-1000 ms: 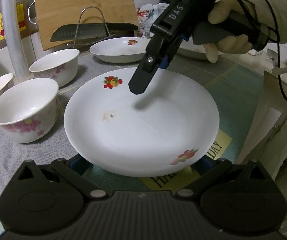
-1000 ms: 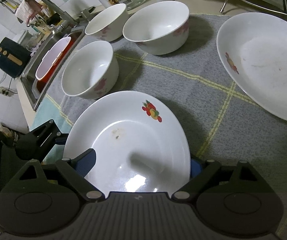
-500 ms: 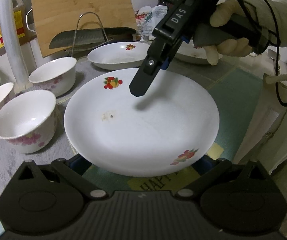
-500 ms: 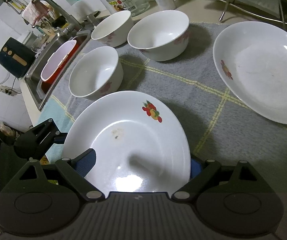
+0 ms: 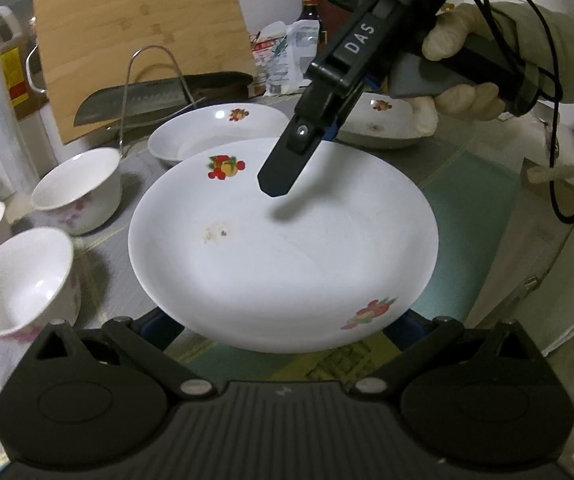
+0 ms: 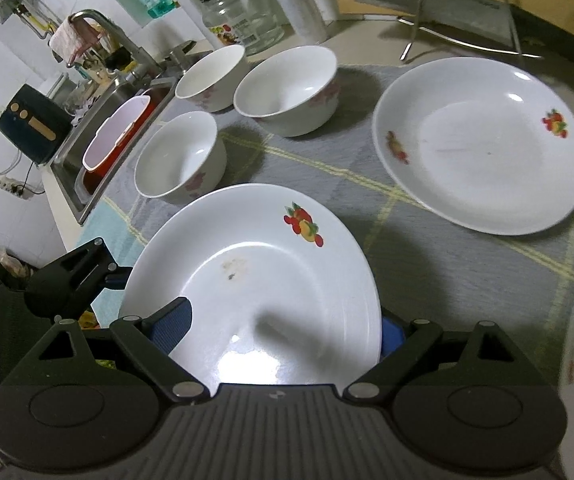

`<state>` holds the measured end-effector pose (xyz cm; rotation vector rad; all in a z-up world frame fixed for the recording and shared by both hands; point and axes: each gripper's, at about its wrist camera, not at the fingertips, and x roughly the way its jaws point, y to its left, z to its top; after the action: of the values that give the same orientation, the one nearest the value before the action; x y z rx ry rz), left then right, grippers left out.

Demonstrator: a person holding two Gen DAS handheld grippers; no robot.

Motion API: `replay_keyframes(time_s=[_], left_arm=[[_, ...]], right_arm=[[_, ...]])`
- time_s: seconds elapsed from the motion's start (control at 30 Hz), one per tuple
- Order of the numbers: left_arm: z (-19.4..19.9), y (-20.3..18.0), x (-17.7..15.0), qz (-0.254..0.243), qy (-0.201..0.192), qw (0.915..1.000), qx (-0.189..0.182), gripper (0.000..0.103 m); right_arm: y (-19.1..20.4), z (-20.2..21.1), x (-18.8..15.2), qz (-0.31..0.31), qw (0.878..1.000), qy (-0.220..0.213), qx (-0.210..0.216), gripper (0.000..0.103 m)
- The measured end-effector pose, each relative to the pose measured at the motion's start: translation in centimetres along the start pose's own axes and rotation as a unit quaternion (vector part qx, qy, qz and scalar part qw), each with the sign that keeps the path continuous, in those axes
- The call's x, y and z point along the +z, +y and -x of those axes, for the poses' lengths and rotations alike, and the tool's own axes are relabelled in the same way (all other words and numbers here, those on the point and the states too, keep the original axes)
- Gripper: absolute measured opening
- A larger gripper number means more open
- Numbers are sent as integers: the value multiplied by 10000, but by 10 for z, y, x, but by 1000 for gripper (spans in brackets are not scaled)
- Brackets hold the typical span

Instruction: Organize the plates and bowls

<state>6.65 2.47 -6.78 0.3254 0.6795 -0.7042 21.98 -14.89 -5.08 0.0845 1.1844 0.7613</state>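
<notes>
You are holding one white plate (image 5: 283, 248) between both claws, off the grey checked cloth (image 6: 427, 240) that is covering the worktop. Your left claw (image 5: 283, 322) is gripping the plate's near rim from both sides, its blue pads pressing against the edge. Your right claw (image 6: 283, 330) is clamped on the opposite rim, with one blue pad lying inside the plate and the other under its edge; in the left wrist view one of its black fingers (image 5: 287, 168) is reaching down over the plate's far side, and your gloved hand (image 5: 459, 76) is wrapping the handle behind it.

The plate is carrying a fruit print near each rim and a small brownish smear near its middle.

Taking the held plate as the landmark: a second plate (image 6: 481, 144) of the same pattern is lying on the cloth beyond it, and a third (image 5: 383, 126) is sitting further off, partly hidden behind the right claw. Three floral bowls (image 6: 181, 158) (image 6: 287, 90) (image 6: 209, 76) are standing upright in a cluster to its sink side, close together. Behind the second plate a cleaver (image 5: 135, 104) is resting in a wire rack in front of a wooden cutting board (image 5: 143, 40).
</notes>
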Motion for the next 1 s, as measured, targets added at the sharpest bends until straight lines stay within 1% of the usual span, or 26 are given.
replay_keyframes(time_s=[0.4,0.67,1.0], left_arm=[[-29,-26,37,-167,-8,9998,-95,102],[-54,-43,64,-273,-37,9995,-181,102],[-84,-66,96,-524,-95,9982,-273,102]], right_arm=[[-39,39,-15,-87,9998,-189,-73,96],[-70,66,-25,-180,9991,-346,-168,96],[-112,99,-36,-324,9975,-546,-302,96]])
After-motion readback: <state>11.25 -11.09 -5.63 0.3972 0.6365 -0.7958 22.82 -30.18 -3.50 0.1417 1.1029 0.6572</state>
